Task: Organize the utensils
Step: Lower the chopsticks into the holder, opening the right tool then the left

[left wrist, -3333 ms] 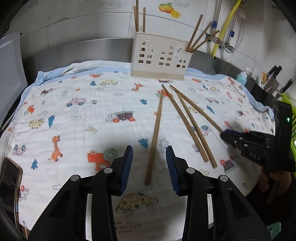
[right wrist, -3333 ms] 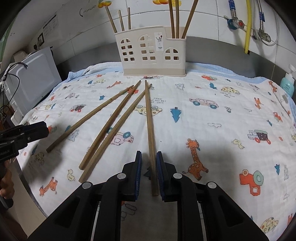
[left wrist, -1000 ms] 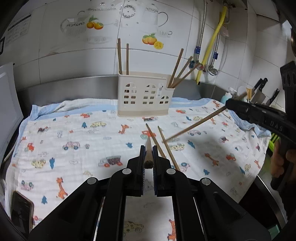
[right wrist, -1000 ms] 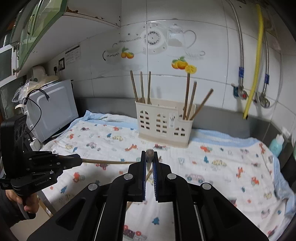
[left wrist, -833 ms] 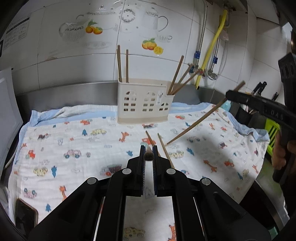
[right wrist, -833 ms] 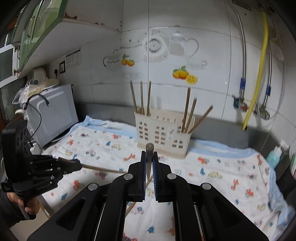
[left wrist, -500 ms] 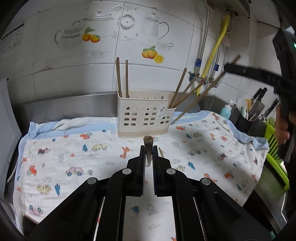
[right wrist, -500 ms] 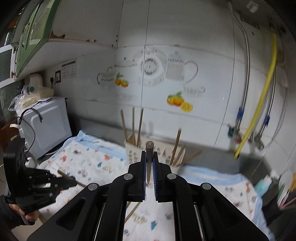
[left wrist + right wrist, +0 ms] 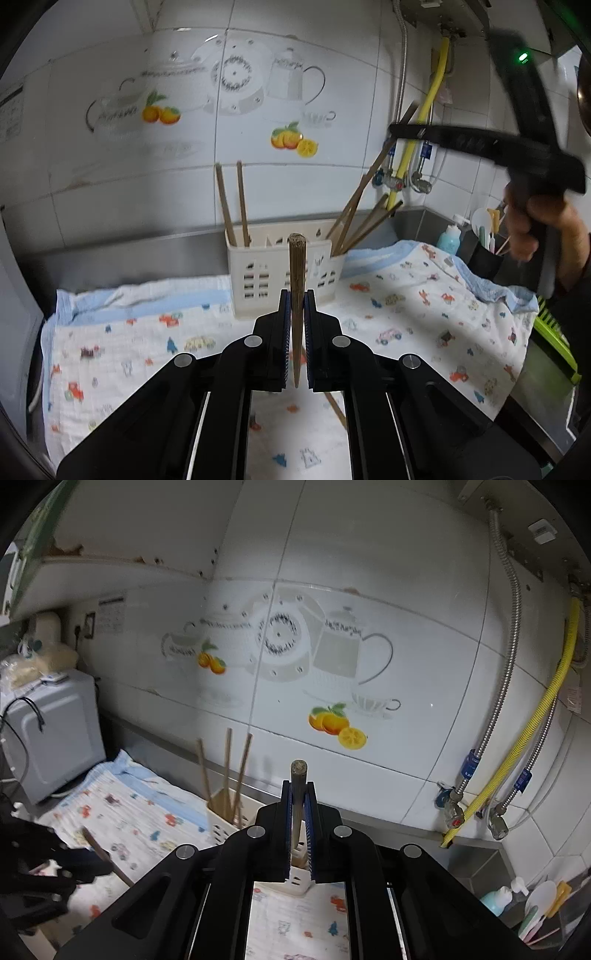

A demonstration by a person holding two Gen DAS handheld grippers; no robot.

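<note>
while both grippers are up in the air with a chopstick each, the job now is a clean drop into the holder (image 9: 284, 266). the left gripper (image 9: 295, 347) is clamped tight on one chopstick (image 9: 296, 291), which stands nearly upright between its pads, butt end up, thin tip hanging below. the right gripper (image 9: 298, 830) is squeezed the same way on its chopstick (image 9: 297, 797), also upright; in the left view it shows high at the right, its stick slanting down toward the holder's right end.

the holder sits at the back of the printed cloth (image 9: 406, 314), against the steel ledge, with two sticks in its left cell and a leaning bunch in its right one. at least one more chopstick (image 9: 334, 406) lies on the cloth below the left gripper.

to do this well, i'd bring each tip over an open cell before lowering, keep the stick close to vertical so it doesn't catch the rim or the leaning bunch, and let go only once the tip is well inside. the two hands should go one at a time to avoid knocking together. the holder looks light, so a sideways nudge could slide it.
</note>
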